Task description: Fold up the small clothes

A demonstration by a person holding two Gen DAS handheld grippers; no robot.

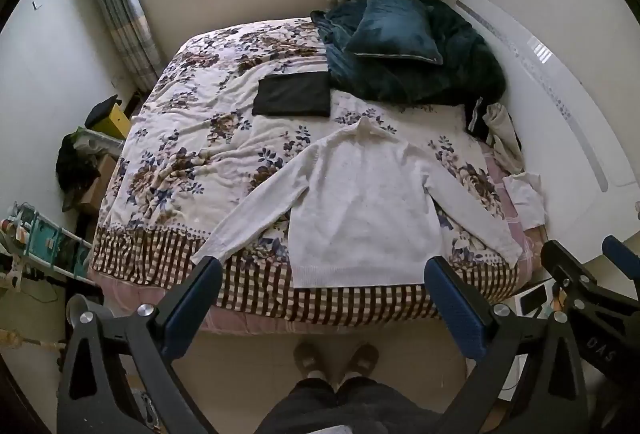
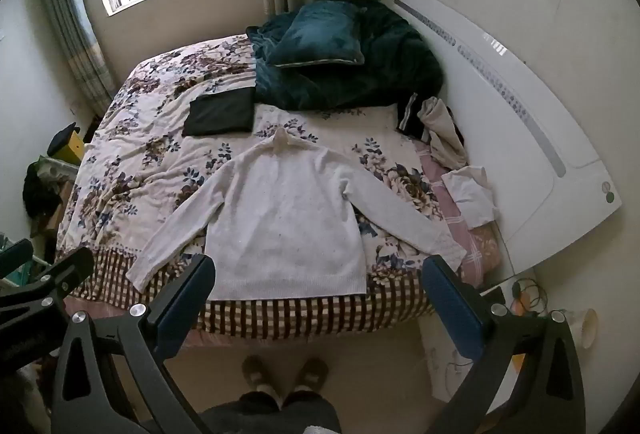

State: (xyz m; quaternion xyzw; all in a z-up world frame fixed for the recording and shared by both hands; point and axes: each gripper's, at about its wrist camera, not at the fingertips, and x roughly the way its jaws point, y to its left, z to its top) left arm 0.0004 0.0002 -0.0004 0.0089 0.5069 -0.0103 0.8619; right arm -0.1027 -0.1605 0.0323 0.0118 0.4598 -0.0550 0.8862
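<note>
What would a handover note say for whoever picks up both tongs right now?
Left tongs: open, empty, held above the bed's near edge.
Right tongs: open, empty, alongside.
White sweater: flat on the floral bedspread, sleeves spread, hem at the near edge. Not yet folded.
Black garment: already folded, lying beyond the sweater.
Unfolded clothes pile: by the headboard, untouched.
Left: fold the sweater, then the pile.

A white sweater (image 1: 362, 210) lies flat, sleeves spread, on the floral bed (image 1: 180, 154), beyond the left gripper (image 1: 324, 270) with its jaws spread wide.
</note>
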